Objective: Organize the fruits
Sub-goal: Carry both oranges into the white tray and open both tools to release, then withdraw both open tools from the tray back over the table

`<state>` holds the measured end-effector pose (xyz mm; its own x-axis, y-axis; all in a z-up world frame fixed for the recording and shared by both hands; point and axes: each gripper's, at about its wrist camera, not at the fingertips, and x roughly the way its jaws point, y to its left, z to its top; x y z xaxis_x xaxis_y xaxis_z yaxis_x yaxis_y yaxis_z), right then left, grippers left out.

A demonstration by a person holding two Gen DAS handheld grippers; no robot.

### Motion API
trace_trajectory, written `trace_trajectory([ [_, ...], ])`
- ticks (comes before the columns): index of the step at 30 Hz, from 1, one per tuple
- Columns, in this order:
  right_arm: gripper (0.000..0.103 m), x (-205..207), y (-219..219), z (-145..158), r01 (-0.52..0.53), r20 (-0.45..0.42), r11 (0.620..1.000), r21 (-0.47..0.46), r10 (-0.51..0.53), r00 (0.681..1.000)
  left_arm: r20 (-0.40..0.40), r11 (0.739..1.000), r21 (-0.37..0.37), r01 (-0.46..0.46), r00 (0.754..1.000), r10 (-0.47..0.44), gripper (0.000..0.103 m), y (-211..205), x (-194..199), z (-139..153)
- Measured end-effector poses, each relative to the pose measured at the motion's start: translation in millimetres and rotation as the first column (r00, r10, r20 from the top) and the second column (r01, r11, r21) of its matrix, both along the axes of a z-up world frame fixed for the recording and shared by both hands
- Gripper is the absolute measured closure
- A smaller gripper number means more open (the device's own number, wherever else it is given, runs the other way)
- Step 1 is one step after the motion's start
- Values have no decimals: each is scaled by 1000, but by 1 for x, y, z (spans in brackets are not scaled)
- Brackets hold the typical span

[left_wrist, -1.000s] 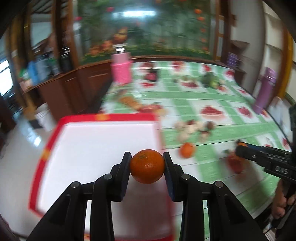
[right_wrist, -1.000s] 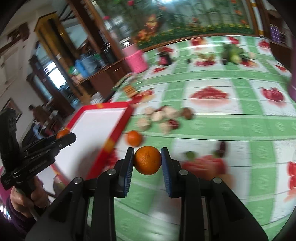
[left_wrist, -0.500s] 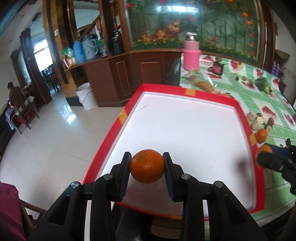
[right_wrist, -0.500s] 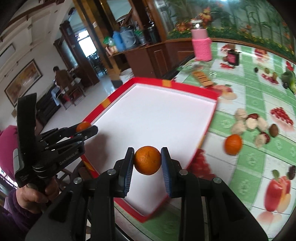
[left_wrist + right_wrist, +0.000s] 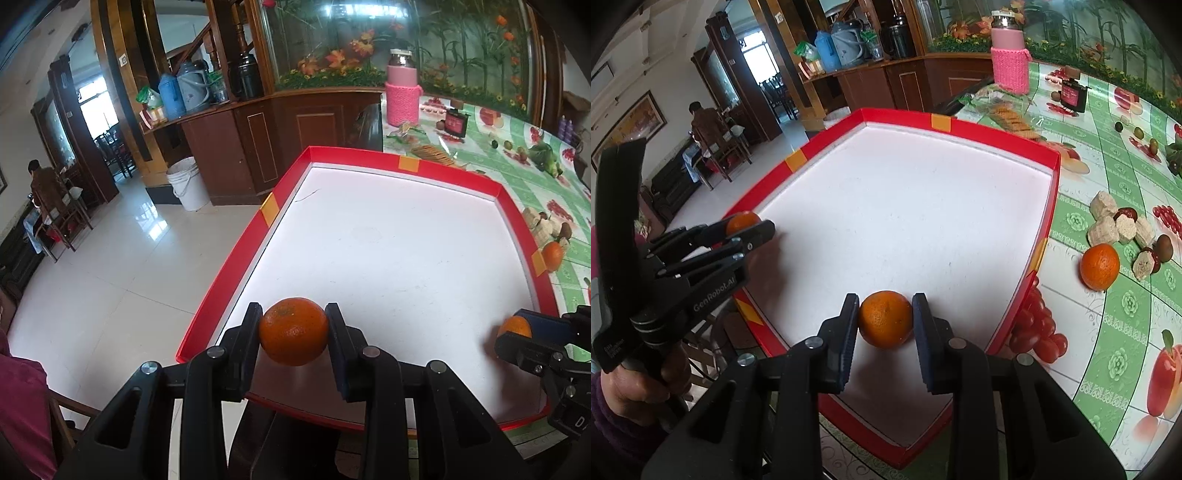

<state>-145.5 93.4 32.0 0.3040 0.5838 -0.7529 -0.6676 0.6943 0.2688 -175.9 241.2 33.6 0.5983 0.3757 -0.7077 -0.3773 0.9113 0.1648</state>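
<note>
Two oranges in hand: I have one round, dimpled orange fruit (image 5: 293, 336) clamped in my left gripper (image 5: 293, 338), and a second round orange fruit (image 5: 885, 324) sits between the pads of my right gripper (image 5: 885, 325).
Claw state, left: pressed shut on its orange, both pads touching the skin.
Claw state, right: left pad on the skin, a sliver of gap at the right pad; I judge it loosening.
Where: both oranges are over the near edge of the red-rimmed white tray (image 5: 1054, 177), the left one by the left rim; the right one seems to rest on the tray floor.
Third orange (image 5: 1100, 266): on the green fruit-print tablecloth (image 5: 1126, 306), just right of the tray, not yet gathered.
Handling: I expect them light, firm with slight give, prone to rolling on the flat white floor.
Hold: across the widest middle.
Look: bright, glossy, pitted peel, no visible bruising.
</note>
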Motion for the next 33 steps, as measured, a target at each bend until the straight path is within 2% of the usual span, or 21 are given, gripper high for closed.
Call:
trace_trajectory([
  [4, 70, -4, 0, 0, -2, 14, 1000, -19, 2, 1000, -16, 1000, 10, -13, 1000, 13, 67, 0, 1, -3],
  [6, 68, -6, -1, 2, -2, 27, 1000, -30, 3, 1000, -18, 999, 29, -31, 999, 31, 59, -1, 1, -1],
  [8, 60, -6, -6, 5, -1, 30, 1000, -16, 1, 1000, 3, 996, 75, -51, 999, 51, 42, -3, -2, 6],
  [10, 51, -6, -13, 11, 13, 44, 1000, 18, -14, 999, 19, 992, 101, -69, 998, 67, 31, -4, -5, 11],
  [11, 50, -5, -18, 15, 25, 58, 999, 29, -27, 998, 27, 992, 105, -72, 997, 69, 30, -4, -6, 13],
  [15, 48, -3, -33, 22, 65, 85, 996, 54, -69, 994, 40, 990, 119, -72, 997, 67, 29, -8, -9, 21],
  [22, 47, 4, -56, 23, 117, 66, 990, 75, -122, 990, 46, 990, 128, -60, 997, 54, 28, -17, -7, 27],
  [33, 47, 9, -69, 23, 142, 47, 986, 93, -146, 988, 40, 990, 133, -47, 998, 43, 28, -25, -5, 30],
])
